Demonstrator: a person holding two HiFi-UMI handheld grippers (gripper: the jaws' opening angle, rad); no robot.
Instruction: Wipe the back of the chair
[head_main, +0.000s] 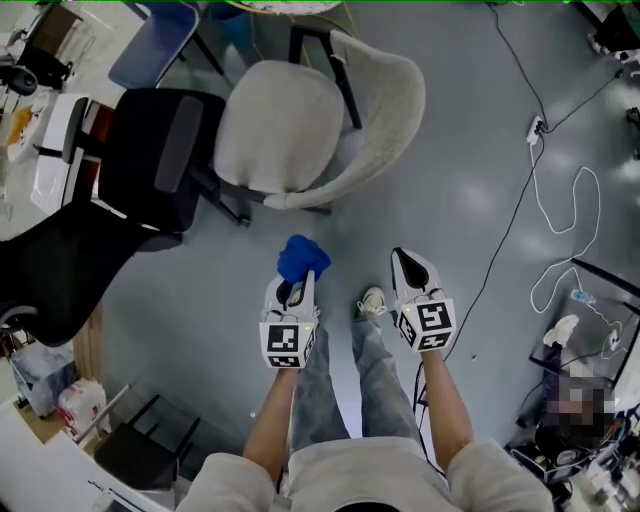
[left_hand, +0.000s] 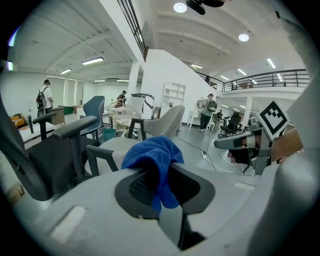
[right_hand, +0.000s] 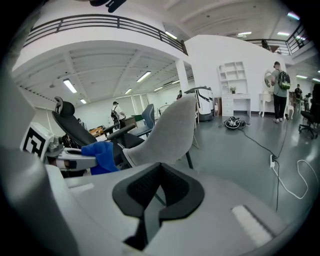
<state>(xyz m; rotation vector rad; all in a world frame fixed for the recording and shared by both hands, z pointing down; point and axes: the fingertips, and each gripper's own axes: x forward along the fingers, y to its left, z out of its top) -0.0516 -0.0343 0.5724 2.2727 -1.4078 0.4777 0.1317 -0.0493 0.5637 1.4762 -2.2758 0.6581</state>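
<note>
A person stands on a grey workshop floor (head_main: 200, 290) with a gripper in each hand, seen from the head view. The left gripper (head_main: 297, 288) is clamped on a bunched blue cloth (head_main: 303, 257), which bulges out beyond its tips; the left gripper view shows the cloth (left_hand: 150, 156) pinched between the jaws. The right gripper (head_main: 410, 262), at 3 o'clock of the left one, has its jaws pressed together with nothing between them. The pale grey shell chair (head_main: 285, 135) stands at 12 o'clock of both grippers, apart from them, its curved back (head_main: 390, 105) untouched by the cloth. A black office chair (head_main: 150, 165) sits at 10 o'clock, and a white cable (head_main: 560, 235) loops across the floor at 3 o'clock
</note>
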